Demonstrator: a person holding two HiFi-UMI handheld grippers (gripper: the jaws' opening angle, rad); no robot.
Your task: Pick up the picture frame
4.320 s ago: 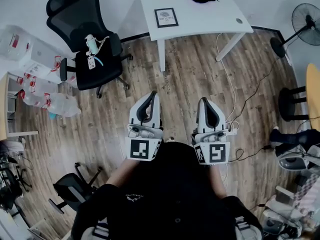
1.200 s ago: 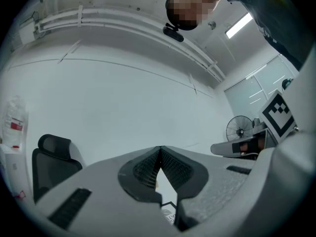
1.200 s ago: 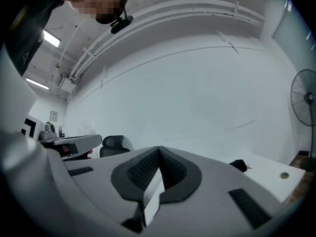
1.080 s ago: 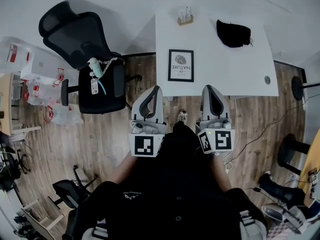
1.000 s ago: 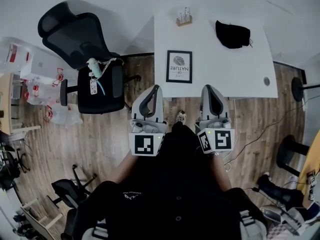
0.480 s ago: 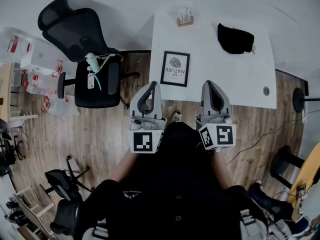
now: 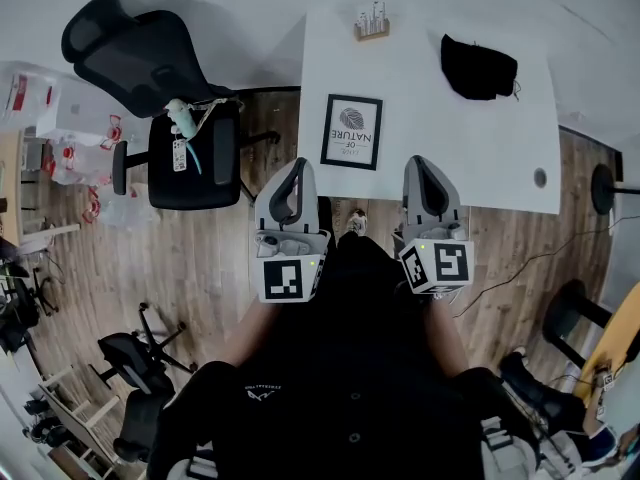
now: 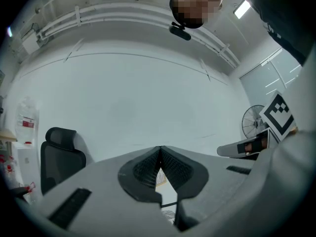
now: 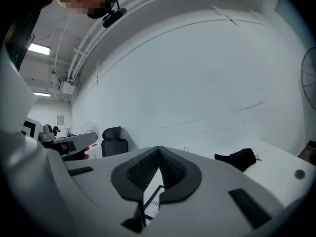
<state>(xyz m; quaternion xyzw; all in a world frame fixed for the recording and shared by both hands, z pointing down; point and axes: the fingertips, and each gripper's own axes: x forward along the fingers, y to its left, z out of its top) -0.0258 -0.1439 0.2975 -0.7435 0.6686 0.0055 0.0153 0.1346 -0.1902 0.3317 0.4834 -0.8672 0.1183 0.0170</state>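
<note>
The black picture frame [image 7: 351, 132] with a white print lies flat on the white table [image 7: 430, 108], near its front left corner. Both grippers are held side by side at the table's front edge, empty. My left gripper [image 7: 299, 162] is shut, its tip just in front of and left of the frame. My right gripper [image 7: 414, 160] is shut too, just right of the frame's near corner. In the right gripper view a corner of the frame [image 9: 154, 200] shows below the closed fingertips. The left gripper view shows its jaws meeting in front of a white wall.
A black cloth [image 7: 479, 66] and a small holder [image 7: 371, 23] lie at the table's far side. A black office chair [image 7: 170, 98] with a bottle on its seat stands left of the table. Another chair [image 7: 130, 358] is at lower left, and a cable [image 7: 520, 263] crosses the wooden floor.
The person has walked up to the table, and both grippers have come forward and slightly down toward its front edge. The frame now lies just ahead, between them. Both stay shut.
</note>
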